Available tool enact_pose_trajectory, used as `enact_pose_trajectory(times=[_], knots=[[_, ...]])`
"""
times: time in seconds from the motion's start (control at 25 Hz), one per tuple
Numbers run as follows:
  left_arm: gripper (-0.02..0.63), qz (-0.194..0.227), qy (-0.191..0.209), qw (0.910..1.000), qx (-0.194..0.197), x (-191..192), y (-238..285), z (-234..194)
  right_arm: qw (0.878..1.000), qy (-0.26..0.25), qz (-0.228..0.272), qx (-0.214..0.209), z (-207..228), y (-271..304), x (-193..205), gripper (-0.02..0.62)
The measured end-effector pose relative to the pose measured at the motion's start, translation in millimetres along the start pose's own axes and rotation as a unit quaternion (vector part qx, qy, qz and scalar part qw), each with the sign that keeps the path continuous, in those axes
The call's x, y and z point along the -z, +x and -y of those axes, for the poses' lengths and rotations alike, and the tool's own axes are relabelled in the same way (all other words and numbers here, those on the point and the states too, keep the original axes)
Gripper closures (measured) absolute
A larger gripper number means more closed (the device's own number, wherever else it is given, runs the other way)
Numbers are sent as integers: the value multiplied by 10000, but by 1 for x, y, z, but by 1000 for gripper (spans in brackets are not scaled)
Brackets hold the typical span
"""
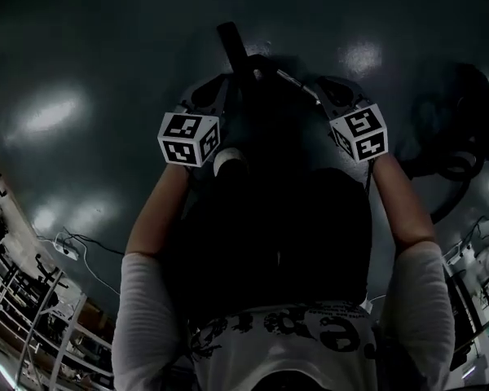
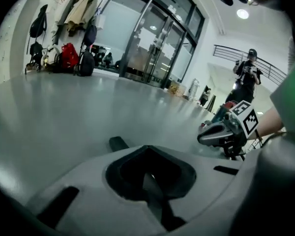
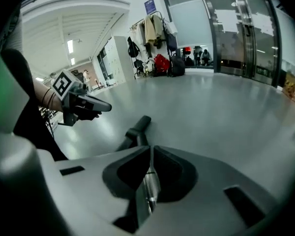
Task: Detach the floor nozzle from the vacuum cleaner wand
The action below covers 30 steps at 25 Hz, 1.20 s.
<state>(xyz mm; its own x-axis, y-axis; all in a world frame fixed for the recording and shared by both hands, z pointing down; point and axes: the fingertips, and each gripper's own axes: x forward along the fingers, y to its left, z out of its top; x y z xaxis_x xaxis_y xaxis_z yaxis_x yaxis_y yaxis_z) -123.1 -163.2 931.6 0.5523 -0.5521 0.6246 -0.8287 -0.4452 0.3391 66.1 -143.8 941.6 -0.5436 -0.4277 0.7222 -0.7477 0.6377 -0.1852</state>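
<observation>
- The person's white sleeves (image 1: 149, 316) and bare forearms reach forward. Each hand holds a gripper out over the dark, glossy floor (image 1: 73, 63).
- The left gripper (image 1: 210, 96) carries its marker cube (image 1: 189, 139) near the wrist and angles inward. In the left gripper view its jaws are drawn together to a point. A dim grey strip shows in the opening behind the tips, and I cannot tell what it is.
- The right gripper (image 1: 330, 94) also angles inward. In the right gripper view its jaws are closed to a thin seam over a bright metal tube, the wand (image 3: 149, 188), which runs under the gripper body.
- Just past the right gripper's tips the wand joins a black jointed piece, apparently the neck of the floor nozzle (image 3: 137, 129). From the head view this piece lies on the floor between the two grippers and points away from the person.
- Far across the floor stand glass doors (image 2: 152, 43).
- Beside the doors a coat rack (image 2: 73, 11) is hung with jackets, with bags at its foot.
- A standing person (image 2: 247, 75) is near a railing.
</observation>
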Motion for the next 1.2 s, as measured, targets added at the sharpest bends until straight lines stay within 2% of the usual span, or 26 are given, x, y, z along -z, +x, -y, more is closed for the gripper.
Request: enact_pose_trajectory(times=[0.12, 0.2, 0.24, 0.36, 0.52, 0.64, 0.72, 0.8, 1.04, 1.08, 1.2], knots=[[603, -58, -739, 9972, -125, 22, 21, -13, 9979, -349, -537, 16, 2, 29, 30, 577], [601, -72, -1204, 9926, -137, 36, 31, -20, 9939, -587, -937, -49, -3, 47, 53, 518], [602, -91, -1313, 9912, -144, 42, 35, -23, 9915, -638, -1125, -136, -7, 54, 65, 483], [601, -259, -1113, 9934, -102, 57, 45, -25, 9834, -783, -1609, -303, -12, 68, 93, 410], [601, -583, -571, 9966, -57, 77, 48, -28, 9727, -1030, -2059, -281, -11, 89, 121, 403], [601, -679, -626, 9957, -74, 89, 49, -29, 9638, -1251, -2344, -244, -10, 98, 132, 397], [589, -716, -673, 9952, -20, 94, 50, -28, 9620, -1283, -2398, -229, -8, 99, 132, 394], [529, -748, -690, 9948, 78, 98, 51, -24, 9627, -1300, -2362, -236, -7, 99, 130, 393], [218, -882, -1064, 9891, 510, 112, 67, -2, 9692, -1457, -1975, -185, -11, 88, 124, 408], [190, -946, -1071, 9880, 579, 116, 71, 1, 9706, -1468, -1902, -170, -11, 85, 120, 408], [181, -1164, -1144, 9820, 951, 123, 80, 9, 9748, -1435, -1700, -153, -14, 74, 103, 408]])
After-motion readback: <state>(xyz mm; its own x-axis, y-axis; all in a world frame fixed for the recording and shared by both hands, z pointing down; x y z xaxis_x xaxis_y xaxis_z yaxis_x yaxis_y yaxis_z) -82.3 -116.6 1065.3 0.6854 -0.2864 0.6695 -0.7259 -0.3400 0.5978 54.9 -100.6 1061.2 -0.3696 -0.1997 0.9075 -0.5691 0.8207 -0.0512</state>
